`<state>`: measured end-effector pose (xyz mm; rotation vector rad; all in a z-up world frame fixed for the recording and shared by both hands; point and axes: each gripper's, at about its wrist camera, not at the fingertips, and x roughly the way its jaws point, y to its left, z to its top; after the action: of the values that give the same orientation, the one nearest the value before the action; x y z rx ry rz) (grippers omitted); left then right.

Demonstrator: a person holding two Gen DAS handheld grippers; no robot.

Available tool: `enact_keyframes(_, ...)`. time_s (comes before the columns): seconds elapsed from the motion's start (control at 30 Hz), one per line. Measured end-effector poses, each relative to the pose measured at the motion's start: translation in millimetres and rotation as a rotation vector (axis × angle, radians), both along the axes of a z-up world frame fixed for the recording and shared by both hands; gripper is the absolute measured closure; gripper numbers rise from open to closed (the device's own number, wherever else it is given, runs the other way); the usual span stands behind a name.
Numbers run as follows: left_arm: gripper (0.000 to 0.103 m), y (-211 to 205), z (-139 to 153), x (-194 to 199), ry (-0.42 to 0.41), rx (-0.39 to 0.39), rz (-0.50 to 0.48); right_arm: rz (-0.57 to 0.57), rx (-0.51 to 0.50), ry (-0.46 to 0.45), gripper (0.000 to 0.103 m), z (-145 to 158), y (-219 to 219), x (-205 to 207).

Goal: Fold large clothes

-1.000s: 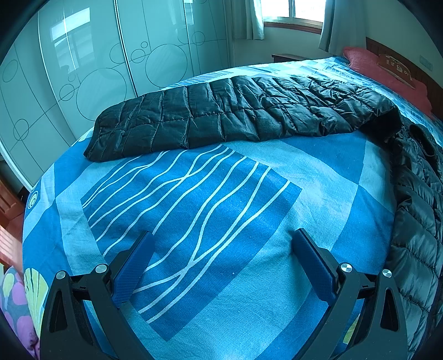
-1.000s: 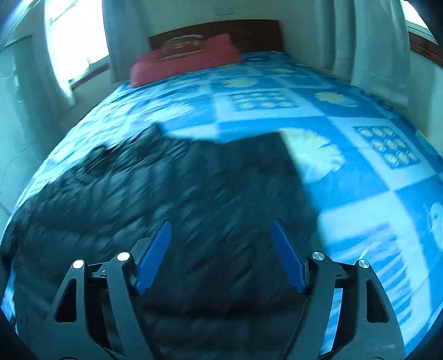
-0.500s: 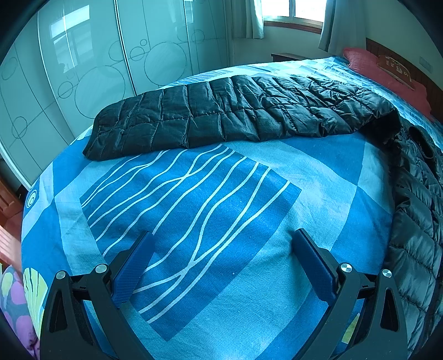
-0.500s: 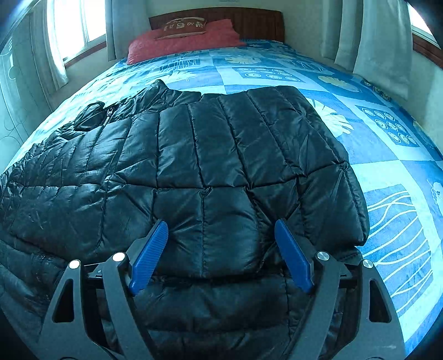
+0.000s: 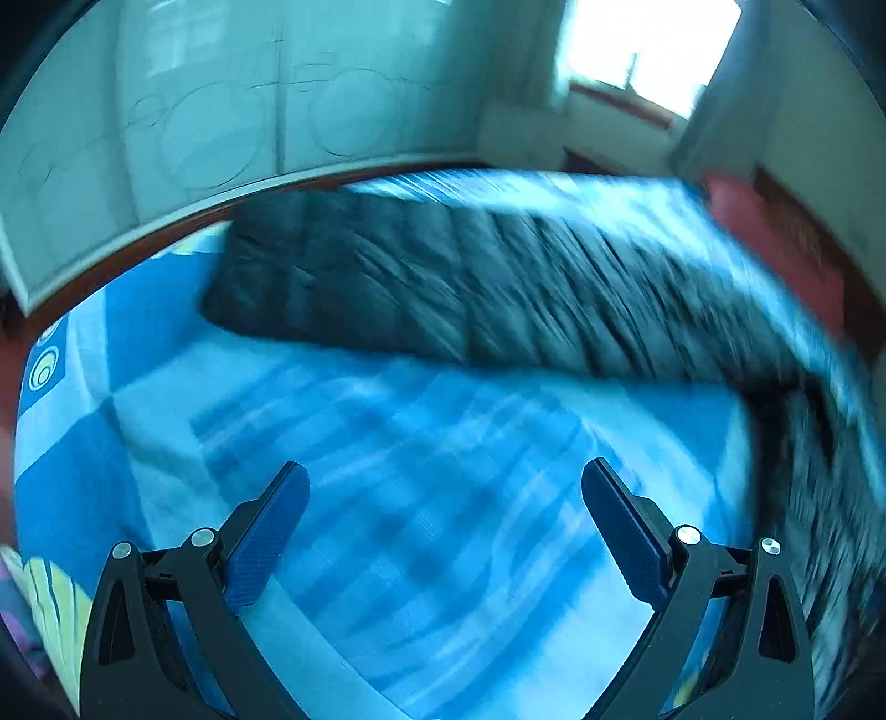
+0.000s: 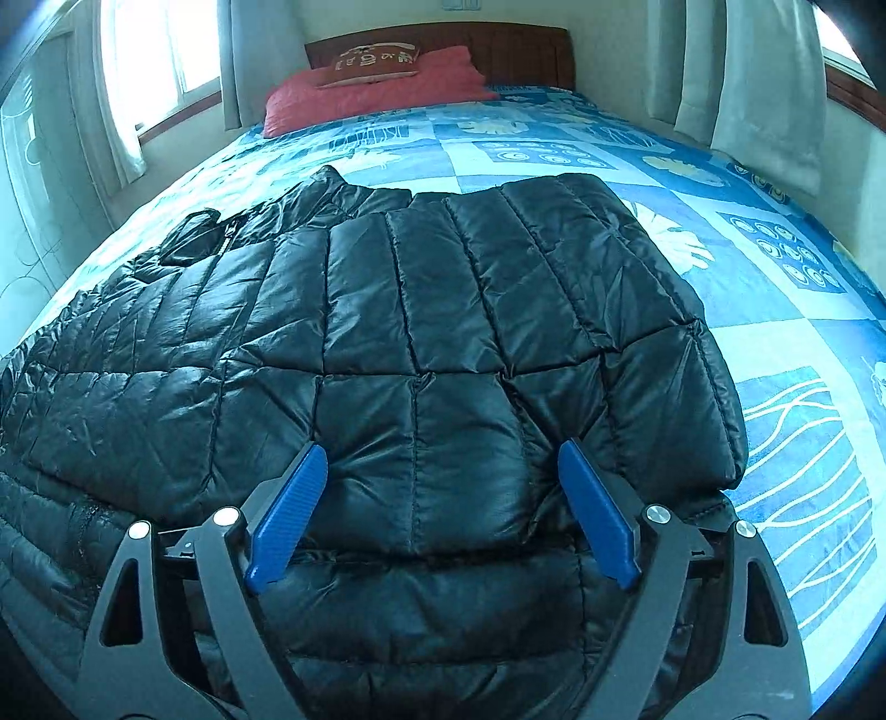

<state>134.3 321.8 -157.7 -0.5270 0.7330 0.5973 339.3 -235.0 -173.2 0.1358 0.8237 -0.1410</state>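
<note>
- My right gripper (image 6: 440, 465) is spread wide just above the black puffer jacket (image 6: 421, 343), its blue pads either side of a quilted panel near the hem, gripping nothing.
- The jacket lies flat across the bed (image 6: 786, 310); its right edge folds over near the wavy-line patch, and open bedspread runs to the right and far side of it.
- My left gripper (image 5: 443, 487) is also wide apart and holds nothing, hanging over bare blue bedspread (image 5: 421, 498).
- The left view is blurred; a jacket sleeve (image 5: 443, 293) stretches across the far part of the bed, with clear sheet between it and my pads.
- Red pillows (image 6: 376, 94) sit at the far wooden headboard (image 6: 515, 50); curtains (image 6: 769, 83) hang on the right, wardrobe doors (image 5: 232, 122) stand beyond the sleeve.
</note>
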Motion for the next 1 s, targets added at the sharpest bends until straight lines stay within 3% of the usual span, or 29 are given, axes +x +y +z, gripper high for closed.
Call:
enact_keyframes(0.17, 0.005, 68.2, -6.7, -9.9, -0.097, -0.125, 0.128, 0.002, -0.007, -0.001, 0.017, -0.1, 0.2, -0.4)
enact_keyframes(0.43, 0.007, 113.4, -9.1, -16.1, -0.286, -0.219, 0.203, 0.003, -0.011, -0.002, 0.017, 0.2, -0.2, -0.6)
enact_keyframes(0.47, 0.012, 115.2, -7.3, -16.7, -0.293, -0.221, 0.214, 0.003, -0.009, -0.002, 0.017, 0.2, -0.4, -0.7)
enact_keyframes(0.5, 0.027, 116.6, -6.6, -17.8, -0.291, -0.216, 0.223, 0.003, -0.009, -0.002, 0.017, 0.1, -0.4, -0.7)
enact_keyframes(0.6, 0.047, 120.6, -7.5, -21.3, -0.283, -0.217, 0.247, 0.004, -0.009, -0.002, 0.017, 0.2, -0.4, -0.8)
enact_keyframes(0.73, 0.066, 126.5, -8.1, -27.3, -0.259, -0.19, 0.273, 0.004, -0.009, -0.002, 0.017, 0.2, -0.7, -0.7)
enact_keyframes(0.8, 0.082, 127.4, -6.9, -25.2, -0.24, -0.174, 0.273, 0.004, -0.008, -0.003, 0.017, 0.0, -0.1, -1.0)
enact_keyframes(0.87, 0.09, 129.4, -5.9, -22.2, -0.245, -0.172, 0.26, 0.004, -0.007, -0.004, 0.017, -0.1, -0.2, -1.1)
enact_keyframes(1.0, 0.092, 123.2, 2.4, -13.7, -0.223, -0.133, 0.234, 0.005, -0.003, -0.006, 0.017, 1.1, -1.6, -0.2)
